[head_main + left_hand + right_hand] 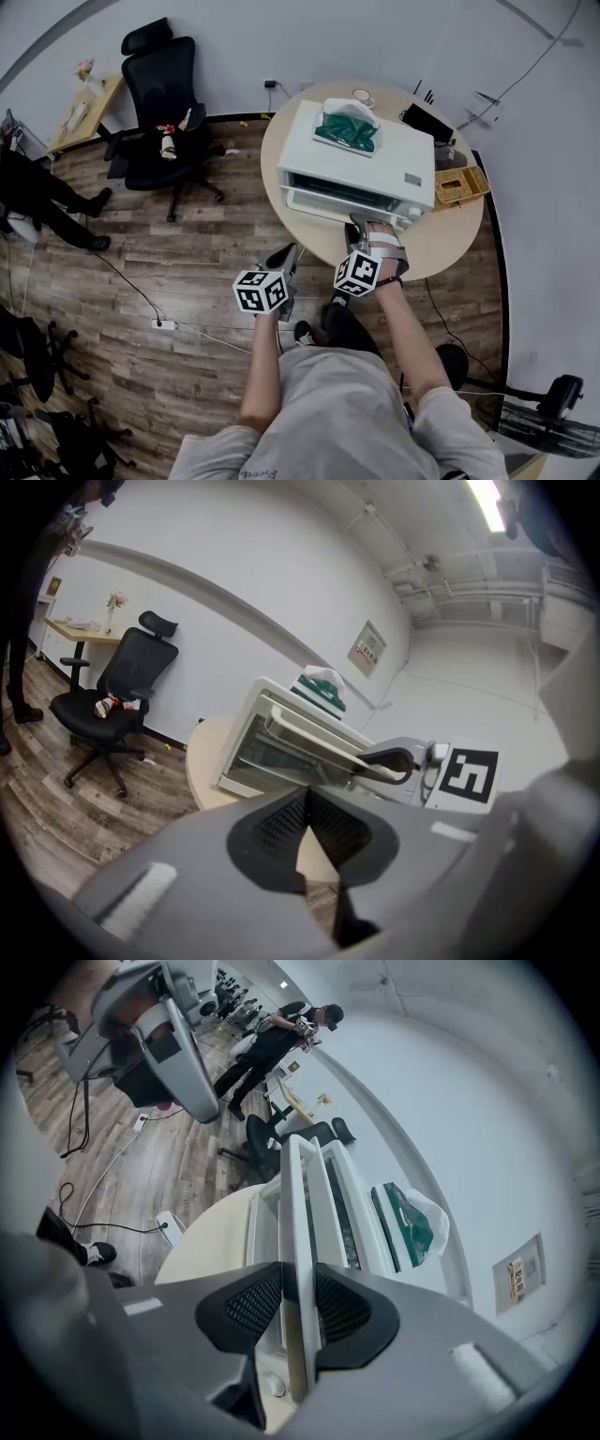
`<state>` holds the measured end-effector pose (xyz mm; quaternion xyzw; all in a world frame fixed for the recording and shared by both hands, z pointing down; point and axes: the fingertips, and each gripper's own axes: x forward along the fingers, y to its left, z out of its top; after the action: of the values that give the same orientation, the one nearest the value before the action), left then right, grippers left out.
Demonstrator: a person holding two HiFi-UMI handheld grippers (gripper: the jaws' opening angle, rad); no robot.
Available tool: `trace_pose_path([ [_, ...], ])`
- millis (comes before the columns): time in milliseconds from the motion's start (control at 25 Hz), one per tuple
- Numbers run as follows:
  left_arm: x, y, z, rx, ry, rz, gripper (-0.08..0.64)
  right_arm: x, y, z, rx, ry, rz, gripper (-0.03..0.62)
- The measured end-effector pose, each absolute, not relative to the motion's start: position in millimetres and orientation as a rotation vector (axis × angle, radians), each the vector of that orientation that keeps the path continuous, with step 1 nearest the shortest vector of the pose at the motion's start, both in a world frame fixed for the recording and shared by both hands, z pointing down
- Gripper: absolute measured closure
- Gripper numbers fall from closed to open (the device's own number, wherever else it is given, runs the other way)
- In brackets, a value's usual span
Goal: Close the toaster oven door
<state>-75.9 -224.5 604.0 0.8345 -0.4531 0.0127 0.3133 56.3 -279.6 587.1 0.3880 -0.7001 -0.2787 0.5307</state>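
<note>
A white toaster oven (356, 155) stands on a round table (441, 244), and its door (333, 202) hangs partly open toward me. My right gripper (361, 225) is at the door's front edge. In the right gripper view the door handle (296, 1232) runs straight between the jaws of my right gripper (298, 1288), and both pads lie against it. The left gripper view shows the tilted door (309, 738) with the right gripper (389, 761) at its edge. My left gripper (284, 255) hovers off the table's near left edge, jaws shut on nothing (307, 794).
A green-and-white bag (349, 127) lies on top of the oven. A wicker basket (459, 183), a black device (427, 120) and a cup (363, 97) sit behind it. A black office chair (164, 103) and a power strip (162, 323) with its cable are at left.
</note>
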Motion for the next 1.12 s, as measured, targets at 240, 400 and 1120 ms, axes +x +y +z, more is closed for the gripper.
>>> trace_pose_path([
  [240,-77.5,-229.7,604.6,2.194,-1.201,0.031,0.502,60.0,-292.0,581.6,0.935,-1.652,-0.677,0.488],
  [400,-80.5,-236.0,602.2,2.187,-1.203,0.021,0.502,59.9,-298.4,578.9,0.94,-1.652,-0.676,0.488],
  [1120,-73.7,-252.6,603.1,2.187,-1.196,0.029,0.502,64.6,-315.4,575.0,0.961,-1.657,-0.671,0.485],
])
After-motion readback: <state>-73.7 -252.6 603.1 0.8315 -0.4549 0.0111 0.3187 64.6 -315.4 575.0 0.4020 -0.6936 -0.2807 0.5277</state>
